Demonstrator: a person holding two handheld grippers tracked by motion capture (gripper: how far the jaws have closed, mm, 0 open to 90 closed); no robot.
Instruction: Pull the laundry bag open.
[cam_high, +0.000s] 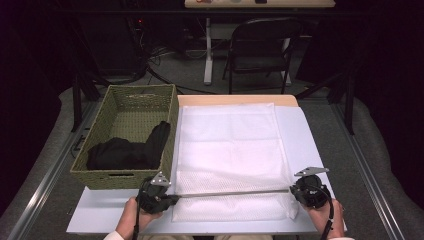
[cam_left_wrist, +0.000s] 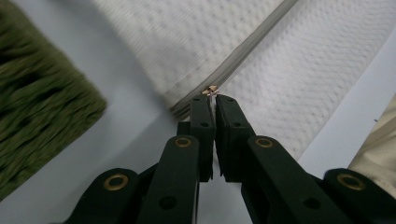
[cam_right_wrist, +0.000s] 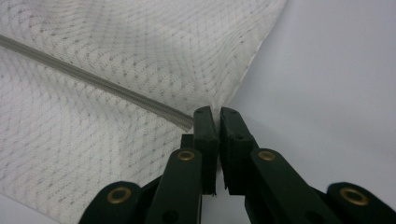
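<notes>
High view: both grippers pinch the mesh bag's zipper.
Left gripper (cam_high: 172, 198) clamps the zipper pull (cam_left_wrist: 212, 88); right gripper (cam_high: 291, 190) clamps the bag (cam_high: 230, 150) edge at the zipper's (cam_high: 232, 193) far end. Bag lies flat on the table (cam_high: 300, 130), beside the basket (cam_high: 165, 145).

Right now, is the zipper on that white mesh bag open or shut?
Cannot tell. The zipper stretches taut between the left gripper, shut on its pull, and the right gripper, shut on the mesh bag corner; the teeth are too blurred.
</notes>
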